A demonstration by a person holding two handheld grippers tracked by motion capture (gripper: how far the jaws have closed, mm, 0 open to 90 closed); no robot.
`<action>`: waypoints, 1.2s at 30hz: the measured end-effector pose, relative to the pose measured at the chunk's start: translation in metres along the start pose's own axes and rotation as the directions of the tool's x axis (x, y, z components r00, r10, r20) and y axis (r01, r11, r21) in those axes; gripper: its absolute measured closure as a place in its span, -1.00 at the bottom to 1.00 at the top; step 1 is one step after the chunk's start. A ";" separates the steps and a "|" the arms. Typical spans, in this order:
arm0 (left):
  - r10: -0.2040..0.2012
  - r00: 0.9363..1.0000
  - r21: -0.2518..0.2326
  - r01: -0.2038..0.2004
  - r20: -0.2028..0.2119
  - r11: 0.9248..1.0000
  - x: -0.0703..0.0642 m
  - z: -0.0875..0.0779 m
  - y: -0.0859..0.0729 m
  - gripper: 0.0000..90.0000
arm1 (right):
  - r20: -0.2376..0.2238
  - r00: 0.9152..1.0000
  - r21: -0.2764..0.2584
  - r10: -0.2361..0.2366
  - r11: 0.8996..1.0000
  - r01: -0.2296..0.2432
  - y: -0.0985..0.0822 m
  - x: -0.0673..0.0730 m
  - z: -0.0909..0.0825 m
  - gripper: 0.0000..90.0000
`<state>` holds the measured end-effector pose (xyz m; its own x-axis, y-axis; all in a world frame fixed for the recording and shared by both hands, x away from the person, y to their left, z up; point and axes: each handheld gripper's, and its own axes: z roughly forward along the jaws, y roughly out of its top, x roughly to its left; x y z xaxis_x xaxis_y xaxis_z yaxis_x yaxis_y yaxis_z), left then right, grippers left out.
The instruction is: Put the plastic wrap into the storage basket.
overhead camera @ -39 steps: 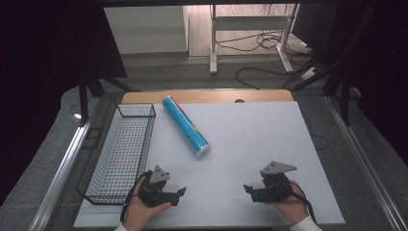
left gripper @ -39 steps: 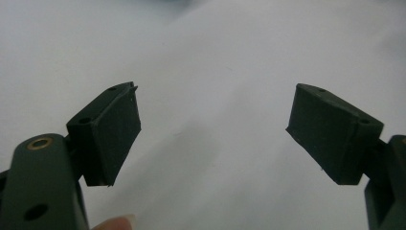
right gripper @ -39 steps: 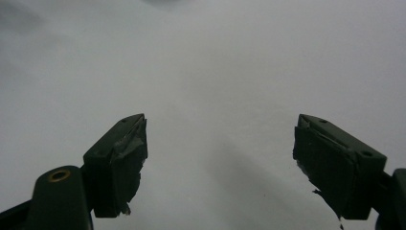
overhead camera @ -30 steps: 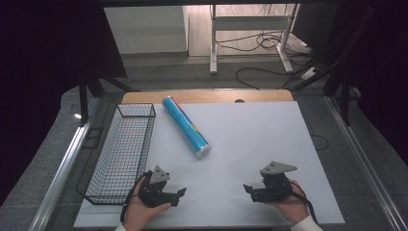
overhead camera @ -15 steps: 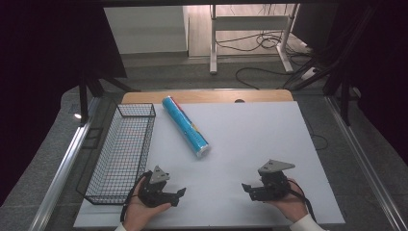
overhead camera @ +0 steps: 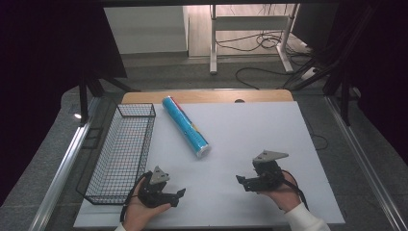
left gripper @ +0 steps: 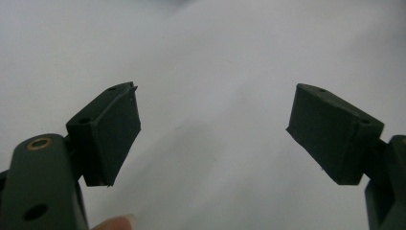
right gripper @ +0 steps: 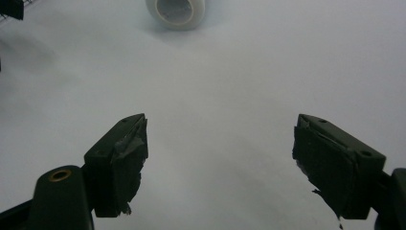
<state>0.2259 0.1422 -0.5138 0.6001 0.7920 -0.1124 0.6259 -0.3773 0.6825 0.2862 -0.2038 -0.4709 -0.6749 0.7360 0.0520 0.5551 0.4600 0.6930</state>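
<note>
A blue cylindrical tube [overhead camera: 185,126] with a colourful label lies at an angle on the white table sheet [overhead camera: 250,125], its white open end [right gripper: 176,12] facing the near side. My left gripper [overhead camera: 178,197] rests low at the front left, jaws pointing right, open over bare sheet [left gripper: 213,115]. My right gripper [overhead camera: 242,184] is held at the front right, jaws pointing left toward the tube's end. It is open [right gripper: 220,139]; its jaws have just been opening slightly, with nothing between them. The tube lies well ahead of both grippers.
A black wire basket [overhead camera: 126,149] stands along the table's left edge, left of the tube and just beyond my left gripper. Its corner [right gripper: 12,7] shows at the top left of the right gripper view. A wooden strip borders the table's far edge.
My right gripper has shifted a little to the left and lifted slightly. The left gripper, the tube and the basket have not moved.
</note>
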 end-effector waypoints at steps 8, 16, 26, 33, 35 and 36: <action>0.003 1.000 0.004 -0.003 -0.001 1.000 -0.001 0.001 0.000 -0.60 | -0.019 1.000 0.021 -0.004 1.000 0.004 0.045 0.001 0.021 -0.57; 0.012 1.000 0.007 -0.012 -0.001 1.000 0.000 0.000 -0.001 -0.60 | -0.031 0.999 0.066 -0.030 0.997 0.032 0.092 0.013 0.063 -0.59; 0.015 1.000 0.005 -0.015 0.001 1.000 0.000 0.000 -0.002 -0.60 | -0.007 0.997 0.128 -0.072 0.989 0.073 0.139 0.037 0.126 -0.58; 0.034 0.999 0.015 -0.034 0.004 0.999 -0.004 0.001 -0.002 -0.60 | 0.022 0.997 0.204 -0.079 0.976 0.073 0.152 0.041 0.163 -0.58; 0.039 0.999 0.017 -0.039 0.005 0.999 -0.004 0.002 -0.002 -0.60 | 0.024 0.997 0.214 -0.080 0.974 0.073 0.153 0.041 0.166 -0.58; 0.039 0.999 0.018 -0.039 0.005 0.999 -0.005 0.002 -0.002 -0.60 | 0.026 0.996 0.225 -0.081 0.972 0.073 0.153 0.041 0.170 -0.58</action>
<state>0.2229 0.1383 -0.5167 0.6264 0.7744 -0.0890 0.6107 -0.4166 0.6734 0.4266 -0.0187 -0.4851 -0.7051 0.7087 -0.0230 0.5991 0.6128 0.5154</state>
